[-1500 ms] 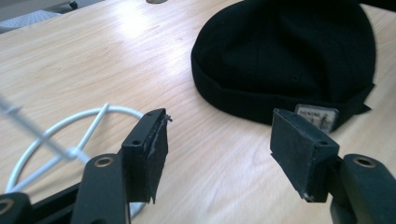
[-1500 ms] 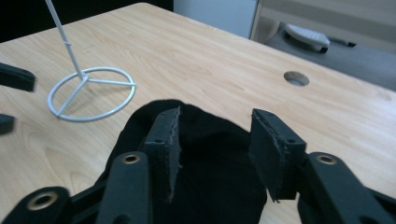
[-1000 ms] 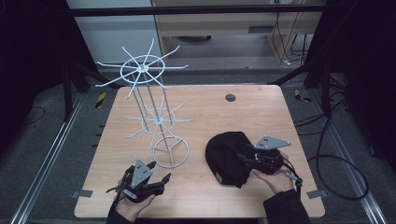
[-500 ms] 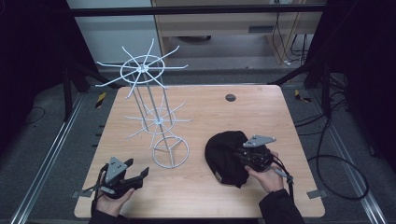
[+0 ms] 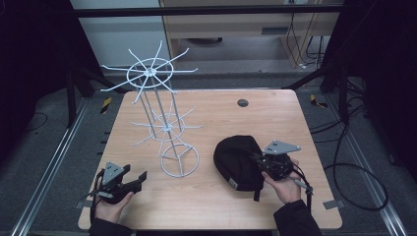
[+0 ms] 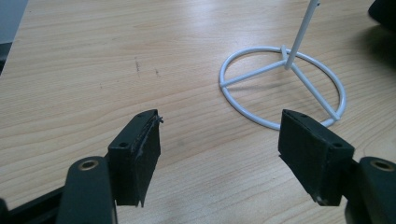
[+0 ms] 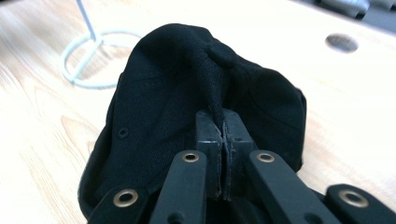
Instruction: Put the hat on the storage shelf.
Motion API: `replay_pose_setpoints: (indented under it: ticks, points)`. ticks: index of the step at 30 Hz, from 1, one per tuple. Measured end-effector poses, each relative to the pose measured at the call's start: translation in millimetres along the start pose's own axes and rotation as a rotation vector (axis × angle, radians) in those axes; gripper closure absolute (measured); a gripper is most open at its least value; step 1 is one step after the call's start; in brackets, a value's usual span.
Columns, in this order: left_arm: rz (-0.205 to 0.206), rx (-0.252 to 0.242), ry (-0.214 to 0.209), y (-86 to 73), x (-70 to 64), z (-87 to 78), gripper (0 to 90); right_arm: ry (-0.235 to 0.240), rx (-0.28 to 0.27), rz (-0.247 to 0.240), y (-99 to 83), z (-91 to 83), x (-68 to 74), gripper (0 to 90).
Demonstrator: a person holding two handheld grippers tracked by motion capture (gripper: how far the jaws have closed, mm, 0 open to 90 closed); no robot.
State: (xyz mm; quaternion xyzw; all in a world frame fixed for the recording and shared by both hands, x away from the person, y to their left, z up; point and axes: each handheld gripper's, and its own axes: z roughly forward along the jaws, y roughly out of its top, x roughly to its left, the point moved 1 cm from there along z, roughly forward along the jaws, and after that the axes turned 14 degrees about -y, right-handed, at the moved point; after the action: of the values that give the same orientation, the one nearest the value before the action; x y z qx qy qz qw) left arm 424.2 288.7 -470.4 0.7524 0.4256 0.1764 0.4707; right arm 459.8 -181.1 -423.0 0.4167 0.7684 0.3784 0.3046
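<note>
Fabric of the black cap [image 7: 187, 107] is pinched in a ridge between our right tongs [image 7: 223, 128], which are clamped together on it. The cap lies on the tabletop [image 5: 275, 118] at our right, with the white wire rack [image 5: 162, 113] just to its left, its ring base [image 6: 282, 86] nearby. Our left tongs [image 6: 219, 149] stand wide apart, holding nothing, low over bare wood, well away from the cap. The cap looks soft, dark and slumped, a strap trailing toward us.
</note>
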Motion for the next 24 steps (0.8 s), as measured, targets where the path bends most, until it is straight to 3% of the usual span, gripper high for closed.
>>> replay_pose_setpoints:
  ticks: [10, 19, 24]
  points:
    - [-0.021, -0.011, 0.017, -0.8, 7.8, -1.0, 28.8, -0.021, -0.19, 0.062, 12.7, -32.6, -13.5, 88.1]
    - [-0.022, -0.013, 0.017, -0.4, 7.6, -0.3, 28.4, -0.036, -0.305, 0.09, 29.2, -55.5, -17.8, 88.1]
    - [-0.024, -0.013, 0.018, -0.4, 7.6, 0.1, 28.3, -0.047, -0.413, 0.114, 43.6, -77.7, -21.4, 88.2]
